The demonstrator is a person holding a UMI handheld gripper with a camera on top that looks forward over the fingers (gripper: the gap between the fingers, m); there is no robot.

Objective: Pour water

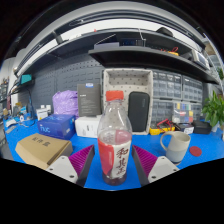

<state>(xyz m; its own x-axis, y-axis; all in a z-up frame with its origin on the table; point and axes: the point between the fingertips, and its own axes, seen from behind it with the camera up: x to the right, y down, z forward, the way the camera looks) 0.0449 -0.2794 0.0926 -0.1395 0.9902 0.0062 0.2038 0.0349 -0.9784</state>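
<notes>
A clear plastic bottle (114, 140) with a red cap and a red-and-white label stands upright on the blue table (205, 152). It is between the fingers of my gripper (113, 162), which is open. A strip of blue table shows between the bottle and each purple pad (82, 158). To the right of the right finger, a white mug (176, 147) stands on the table with its handle toward the bottle.
A flat cardboard box (42, 149) lies to the left of the left finger. Behind it are a blue box (57, 126), a purple bag (66, 102) and a white box (88, 126). A green plant (214, 108) stands at the far right, with small clutter near it.
</notes>
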